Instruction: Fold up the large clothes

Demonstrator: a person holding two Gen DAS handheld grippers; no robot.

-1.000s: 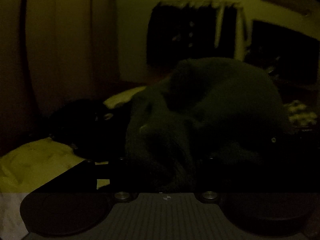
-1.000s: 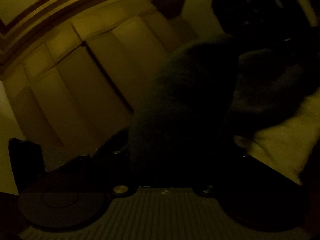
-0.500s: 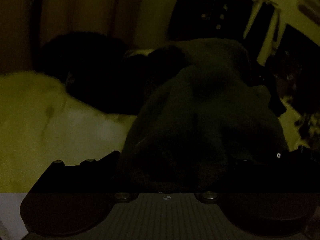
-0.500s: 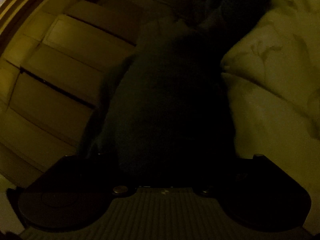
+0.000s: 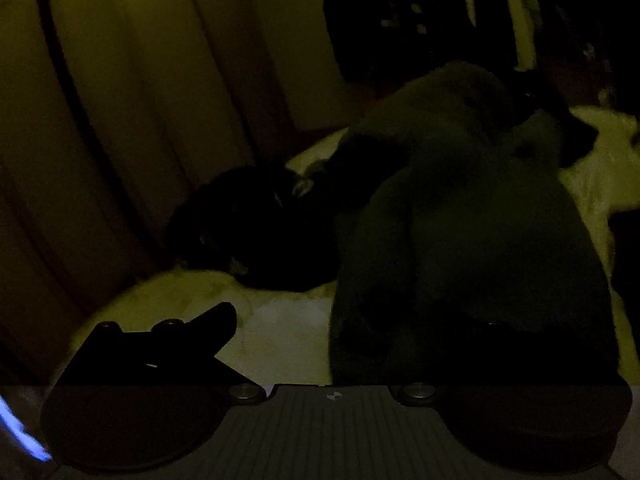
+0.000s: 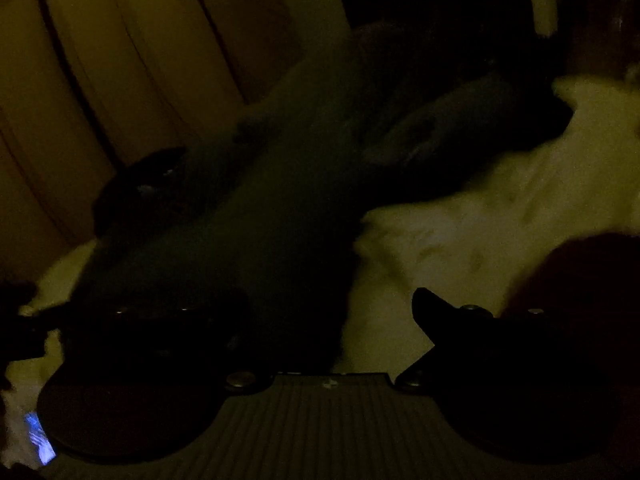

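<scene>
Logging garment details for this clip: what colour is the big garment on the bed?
Dark green, plain, as far as the dim light shows; the garment shows best in the left wrist view.

A dim bedroom in a home: a pale, rumpled bedsheet (image 5: 280,332) (image 6: 500,216) covers a soft bed, tall light-coloured panelled wardrobe doors (image 5: 132,112) (image 6: 120,60) stand behind it, and a dark curtained window (image 5: 400,20) is set in the far wall.

Dim frame. Left gripper (image 5: 344,344) had its jaws apart, left finger (image 5: 208,326) bare, right one buried under the dark garment (image 5: 472,224) heaped on the pale bed (image 5: 280,328). Black bundle (image 5: 256,232) lay far left.
</scene>
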